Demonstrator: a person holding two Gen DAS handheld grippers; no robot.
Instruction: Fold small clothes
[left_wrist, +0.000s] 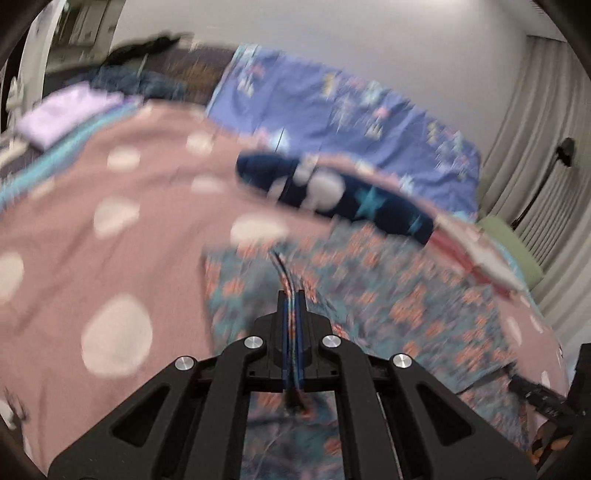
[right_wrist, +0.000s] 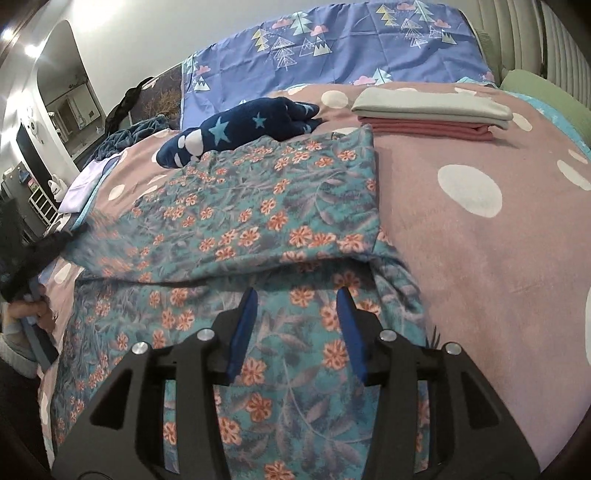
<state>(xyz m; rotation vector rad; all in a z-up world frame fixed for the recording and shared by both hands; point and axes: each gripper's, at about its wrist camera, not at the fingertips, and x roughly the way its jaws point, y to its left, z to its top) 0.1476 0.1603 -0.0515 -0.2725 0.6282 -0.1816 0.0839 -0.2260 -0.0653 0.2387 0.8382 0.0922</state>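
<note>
A teal floral garment (right_wrist: 258, 206) with orange flowers lies on the pink polka-dot bedspread (right_wrist: 480, 236), its far part folded over the near part. My right gripper (right_wrist: 295, 295) is open just above the near part, holding nothing. In the blurred left wrist view, my left gripper (left_wrist: 292, 295) is shut on an edge of the floral garment (left_wrist: 388, 295), pinched between its blue pads. The left gripper also shows as a dark blur at the left edge of the right wrist view (right_wrist: 40, 254).
A navy star-print garment (right_wrist: 243, 125) lies behind the floral one. A folded grey and red stack (right_wrist: 428, 114) sits at the back right. A blue tree-print pillow (right_wrist: 332, 48) stands at the headboard. A lilac folded cloth (left_wrist: 70, 110) lies at the far left.
</note>
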